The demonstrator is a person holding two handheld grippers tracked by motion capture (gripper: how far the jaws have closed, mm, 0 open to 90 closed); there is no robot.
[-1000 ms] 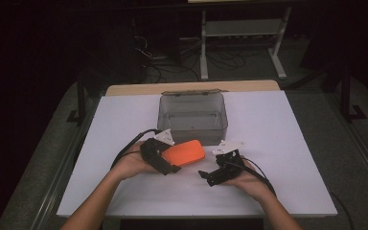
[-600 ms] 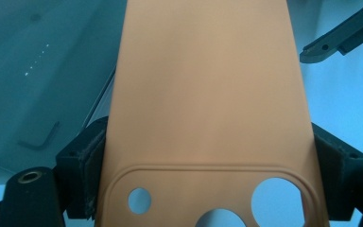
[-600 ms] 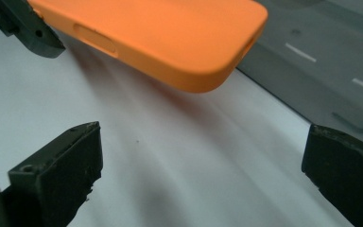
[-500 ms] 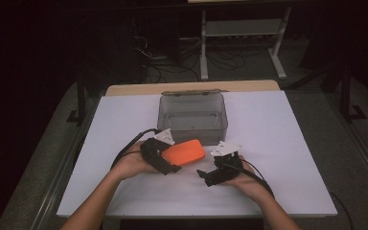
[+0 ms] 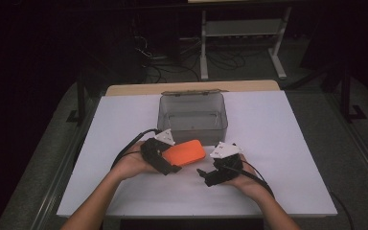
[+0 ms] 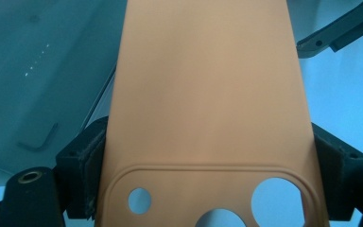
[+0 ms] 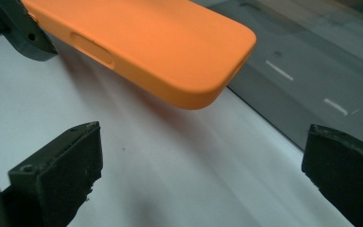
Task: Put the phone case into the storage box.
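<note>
The left gripper [image 5: 165, 160] is clamping the orange phone case [image 5: 184, 152] just in front of the clear box [image 5: 193, 113]. The right gripper [image 5: 206, 175] is waiting open nearby; it should probably grip the free end squarely.

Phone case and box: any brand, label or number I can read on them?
None: no readable text.
Orange phone case, shut in the left gripper: plain, with camera cutouts.
Clear plastic box: faint pale marks on its wall, no letters.
Right gripper: open, unmarked.
</note>
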